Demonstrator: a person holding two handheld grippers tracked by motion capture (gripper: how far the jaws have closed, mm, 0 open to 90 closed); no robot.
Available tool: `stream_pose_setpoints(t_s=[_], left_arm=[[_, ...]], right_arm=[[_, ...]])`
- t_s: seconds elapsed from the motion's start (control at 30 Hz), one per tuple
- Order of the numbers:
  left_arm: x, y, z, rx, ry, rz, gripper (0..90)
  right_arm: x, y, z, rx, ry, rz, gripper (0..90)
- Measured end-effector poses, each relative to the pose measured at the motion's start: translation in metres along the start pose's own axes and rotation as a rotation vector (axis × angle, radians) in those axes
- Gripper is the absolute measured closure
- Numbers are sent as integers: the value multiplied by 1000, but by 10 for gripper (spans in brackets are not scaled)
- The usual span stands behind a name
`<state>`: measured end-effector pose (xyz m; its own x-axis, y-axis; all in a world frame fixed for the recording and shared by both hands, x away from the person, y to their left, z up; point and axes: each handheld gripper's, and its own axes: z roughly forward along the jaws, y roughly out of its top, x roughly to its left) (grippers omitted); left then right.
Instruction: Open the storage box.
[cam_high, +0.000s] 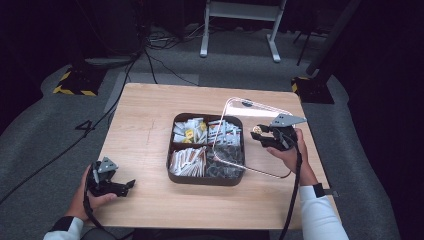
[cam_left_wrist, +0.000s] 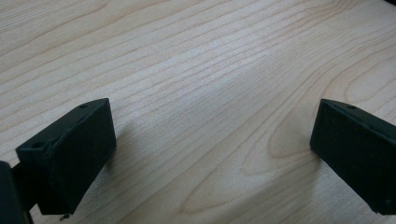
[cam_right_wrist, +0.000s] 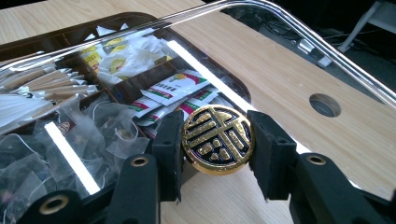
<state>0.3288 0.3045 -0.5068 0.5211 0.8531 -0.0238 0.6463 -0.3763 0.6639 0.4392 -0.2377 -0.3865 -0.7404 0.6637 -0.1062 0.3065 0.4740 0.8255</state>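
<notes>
Fingers of the right gripper (cam_right_wrist: 217, 140) are clamped on the gold-and-black round knob (cam_right_wrist: 217, 139) of a clear lid (cam_high: 250, 137), one pad on each side of it; the knob gives the only firm purchase on such a slick sheet. In the high view the right gripper (cam_high: 262, 133) sits just right of the brown tray (cam_high: 205, 179), and the lid hangs from it tilted, its near edge low beside the tray's right wall and its far edge raised above the right-hand compartments. Held this way, the lid is clear of the contents, so I judge it is being taken off or put on; which, I cannot tell.

Nearest the person, well left of the tray, the left gripper (cam_high: 127, 186) rests on the bench (cam_high: 145, 125) with its fingers (cam_left_wrist: 70, 156) spread wide and nothing between them, only bare wood. It seems parked there to keep out of the lid's way.

The tray has four compartments: paper-wrapped sticks (cam_high: 187, 161) near left, clear sachets (cam_high: 225, 162) near right, white and yellow packets (cam_high: 189, 130) far left, and red-and-green printed packets (cam_right_wrist: 175, 86) far right. Beyond the tray, the bench has a round hole (cam_right_wrist: 325, 104).
</notes>
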Motion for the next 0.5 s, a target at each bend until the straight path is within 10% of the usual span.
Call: stream_pose_setpoints(t_s=[0.5], left_arm=[[0, 0, 0, 0, 0, 2, 4]], right_arm=[[-18, -24, -28, 7, -42, 32, 592]])
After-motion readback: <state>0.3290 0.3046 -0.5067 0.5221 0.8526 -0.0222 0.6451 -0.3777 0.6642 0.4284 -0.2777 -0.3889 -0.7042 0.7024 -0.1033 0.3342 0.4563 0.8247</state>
